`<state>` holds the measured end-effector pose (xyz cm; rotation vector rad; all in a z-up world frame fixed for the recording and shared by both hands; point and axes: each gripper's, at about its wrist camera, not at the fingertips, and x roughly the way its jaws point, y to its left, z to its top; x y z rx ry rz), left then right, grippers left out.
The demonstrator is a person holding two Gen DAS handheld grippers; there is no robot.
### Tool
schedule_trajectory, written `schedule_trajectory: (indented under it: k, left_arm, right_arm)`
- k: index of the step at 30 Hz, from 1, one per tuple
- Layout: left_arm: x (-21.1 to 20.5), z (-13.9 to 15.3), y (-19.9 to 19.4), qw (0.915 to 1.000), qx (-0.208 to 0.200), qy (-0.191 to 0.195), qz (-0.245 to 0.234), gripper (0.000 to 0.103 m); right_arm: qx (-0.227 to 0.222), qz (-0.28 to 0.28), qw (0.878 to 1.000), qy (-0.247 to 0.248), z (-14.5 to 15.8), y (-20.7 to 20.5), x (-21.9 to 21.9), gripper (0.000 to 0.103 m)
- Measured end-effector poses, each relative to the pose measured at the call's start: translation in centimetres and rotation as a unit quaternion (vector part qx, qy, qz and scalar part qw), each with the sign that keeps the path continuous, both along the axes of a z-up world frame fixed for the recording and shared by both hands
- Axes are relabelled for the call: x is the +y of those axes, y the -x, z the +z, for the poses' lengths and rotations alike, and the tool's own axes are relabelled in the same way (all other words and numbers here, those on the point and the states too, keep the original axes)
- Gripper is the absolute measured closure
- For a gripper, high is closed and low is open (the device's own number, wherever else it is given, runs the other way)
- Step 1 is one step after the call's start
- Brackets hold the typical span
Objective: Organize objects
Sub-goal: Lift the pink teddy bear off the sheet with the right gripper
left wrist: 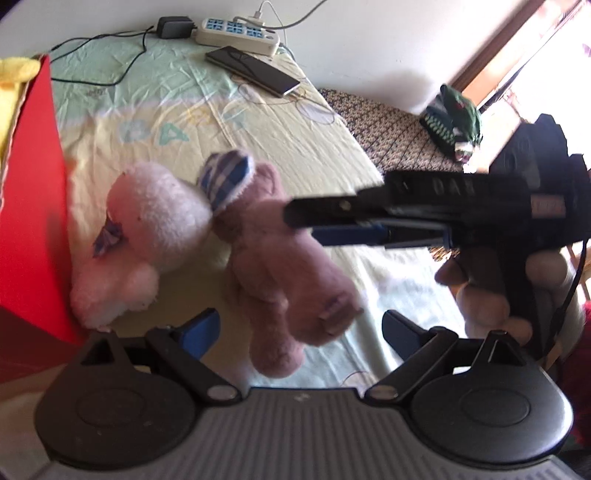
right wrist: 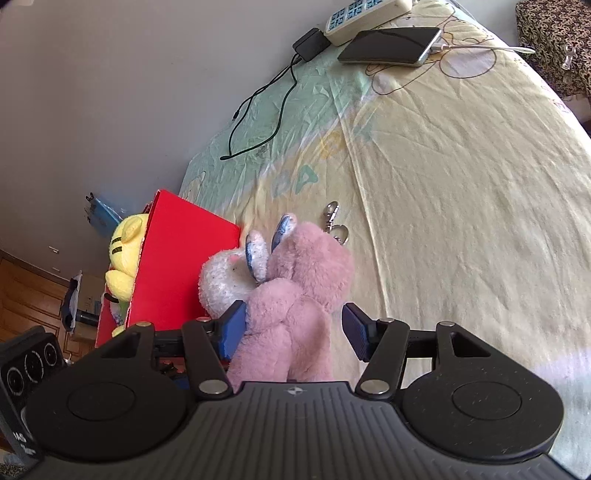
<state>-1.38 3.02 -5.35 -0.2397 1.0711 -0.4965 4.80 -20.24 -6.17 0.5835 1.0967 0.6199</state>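
Pink plush bunny (right wrist: 295, 295) lies on the bed sheet (right wrist: 461, 184), between the right gripper (right wrist: 295, 332) jaws, part-open, right pad clear. White plush (right wrist: 225, 277) beside it, against the red box (right wrist: 181, 266). Yellow plush (right wrist: 123, 254) already boxed; two left. Left gripper (left wrist: 299, 332) wide, empty. Keyring clip (right wrist: 334, 221) lies just beyond; phone (right wrist: 391, 46), power strip (left wrist: 236, 33) far.

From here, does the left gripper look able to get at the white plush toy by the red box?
Probably yes. The left gripper is open, and the white plush toy lies uncovered against the red box. The pink plush toy crowds its near side, so approach from above.
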Motion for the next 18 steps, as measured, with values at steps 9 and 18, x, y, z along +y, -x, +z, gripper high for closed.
schedule_trajectory:
  k: [9,18]
  left_arm:
    - [-2.2,-2.2,-3.0,0.9992,0.035,0.008,-0.018,0.009]
    - [-4.5,-4.7,-4.8,0.9970,0.054,-0.013,-0.053,0.010]
  right_arm:
    - [0.014,-0.024,1.000,0.006,-0.9,0.4,-3.1,0.046]
    - [0.022,-0.018,0.999,-0.021,-2.4,0.2,-2.6,0.048]
